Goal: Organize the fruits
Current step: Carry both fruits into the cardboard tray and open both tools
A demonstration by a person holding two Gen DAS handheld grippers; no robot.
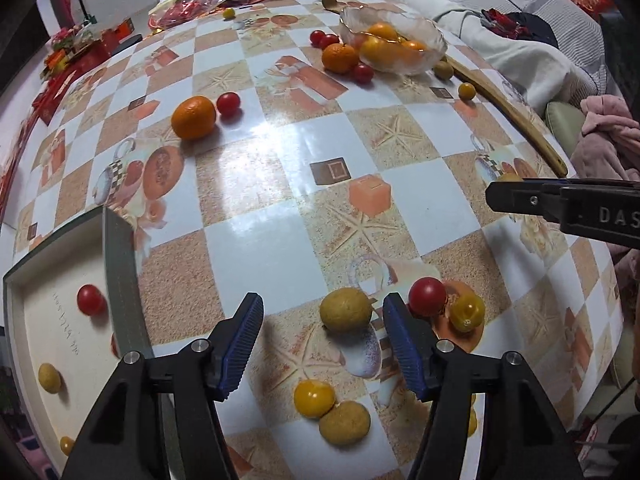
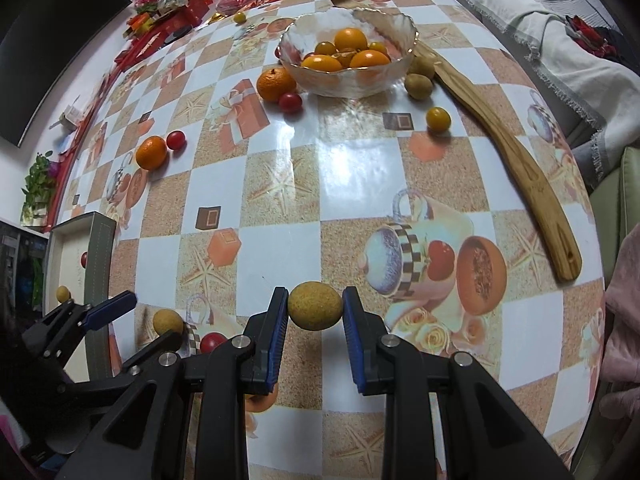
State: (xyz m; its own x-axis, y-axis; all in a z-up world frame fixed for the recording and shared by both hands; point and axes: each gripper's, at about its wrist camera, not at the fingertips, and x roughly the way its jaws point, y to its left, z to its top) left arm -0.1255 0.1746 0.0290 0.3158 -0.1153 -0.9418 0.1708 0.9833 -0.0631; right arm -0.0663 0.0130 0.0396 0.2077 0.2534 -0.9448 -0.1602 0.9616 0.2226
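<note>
Bottom centre, right wrist view: right gripper has a longan squeezed between both blue pads, right at the fingertips, lifted a bit off the table judging by the shadow underneath.

Bottom centre, left wrist view: left gripper is spread wide, nothing in it. Another longan sits on the table between the fingertips, closer to the right-side finger, not touching either.

Just past that finger: red tomato and yellow tomato, touching each other.

Key relation: the loose longan lies straight ahead between the open left fingers, long axis running roughly left to right across the gap. Left hand is clearly the nearer one for it, I'd say just ease forward and close.

Risk: the red tomato is tight against the outside of that finger, so it'll probably get nudged.

Lower left, left view: box already has a red tomato, a longan and a yellow fruit inside.

Middle left: orange with a red tomato beside it.

Upper right, left view: glass bowl holding oranges, more fruit scattered around it.

Right edge, right view: wooden stick along the table.

My guess: the held longan goes to the box or the bowl, can't tell which.
</note>
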